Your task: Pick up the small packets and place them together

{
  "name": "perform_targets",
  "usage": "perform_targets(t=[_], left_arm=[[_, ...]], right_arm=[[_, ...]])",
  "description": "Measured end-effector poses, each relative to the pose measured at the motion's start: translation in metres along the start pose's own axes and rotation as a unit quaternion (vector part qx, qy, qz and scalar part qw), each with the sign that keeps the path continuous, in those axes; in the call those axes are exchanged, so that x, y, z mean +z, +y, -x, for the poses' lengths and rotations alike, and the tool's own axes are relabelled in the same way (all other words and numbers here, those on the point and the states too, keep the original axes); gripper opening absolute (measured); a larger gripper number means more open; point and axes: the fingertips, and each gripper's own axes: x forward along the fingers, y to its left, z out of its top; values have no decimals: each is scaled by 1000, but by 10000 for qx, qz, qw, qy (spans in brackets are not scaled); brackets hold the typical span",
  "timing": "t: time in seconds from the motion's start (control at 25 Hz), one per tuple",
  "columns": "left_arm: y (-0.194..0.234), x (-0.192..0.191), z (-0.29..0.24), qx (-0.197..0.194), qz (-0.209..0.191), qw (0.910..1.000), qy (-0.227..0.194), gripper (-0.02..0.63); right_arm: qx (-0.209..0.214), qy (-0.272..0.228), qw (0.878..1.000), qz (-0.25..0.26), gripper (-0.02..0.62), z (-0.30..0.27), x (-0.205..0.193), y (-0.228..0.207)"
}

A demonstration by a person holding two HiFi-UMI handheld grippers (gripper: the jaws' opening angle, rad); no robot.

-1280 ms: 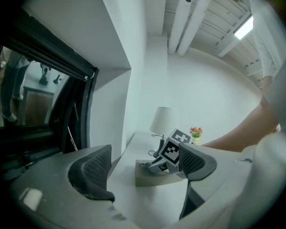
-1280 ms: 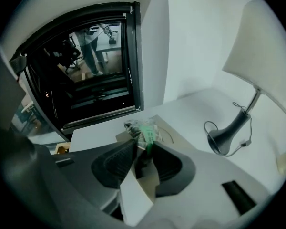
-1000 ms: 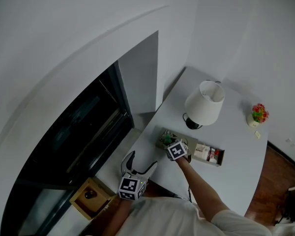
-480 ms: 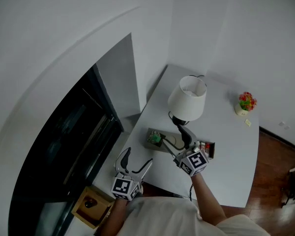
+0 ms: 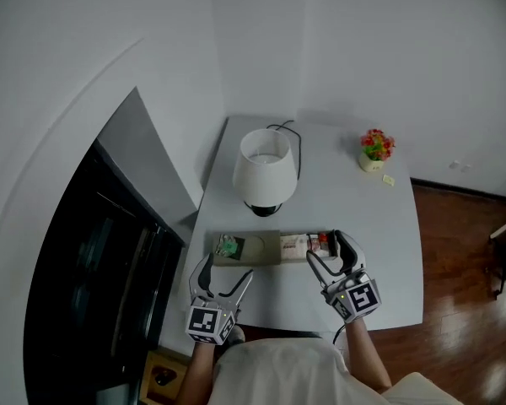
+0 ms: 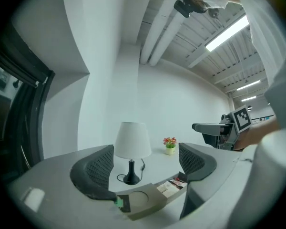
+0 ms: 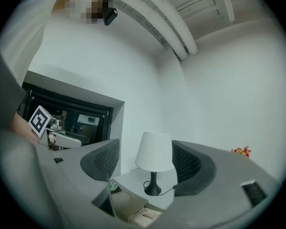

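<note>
The right tool (image 5: 324,246) has pulled back from the tray (image 5: 261,256) ahead, jaws closing on nothing. The left tool (image 5: 226,268) gapes empty, so the packets (image 5: 302,245) await picking.

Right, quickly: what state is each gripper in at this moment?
Left gripper: open, jaws opening slightly, nothing between them.
Right gripper: open, jaws closing, nothing held.

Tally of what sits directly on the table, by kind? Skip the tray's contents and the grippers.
Lamp: 1
Flower pot: 1
Tray: 1
Small pale piece beside the pot: 1
Total: 4
</note>
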Motion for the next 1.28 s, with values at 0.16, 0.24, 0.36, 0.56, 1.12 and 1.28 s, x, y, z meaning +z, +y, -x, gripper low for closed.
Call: perform_targets(t=[0.16,0.24,0.36,0.56,1.12,1.28], left_arm=[[-27,2,-21,-363,31,9993,20,416],[-38,4,-29,-415,-204,9989,63,423],[-53,6,-39,-570,-353,9977,93,402],[-62,5,-47,-621,-243,9978,26,402],[-58,-16,-33,-169,-85,9995,260,410],[-50,-23,-24,-4,-46,9993,370,410]], right_arm=[[-135,198,9994,-240,334,31,-17,-8],[-93,218,9989,-404,334,39,-21,-8],[-12,235,9983,-533,334,45,-22,-8],[688,595,9938,-638,333,42,-36,3],[1780,3903,8990,-883,333,-47,-221,-14],[1980,4835,8521,-309,328,-60,-276,-13]])
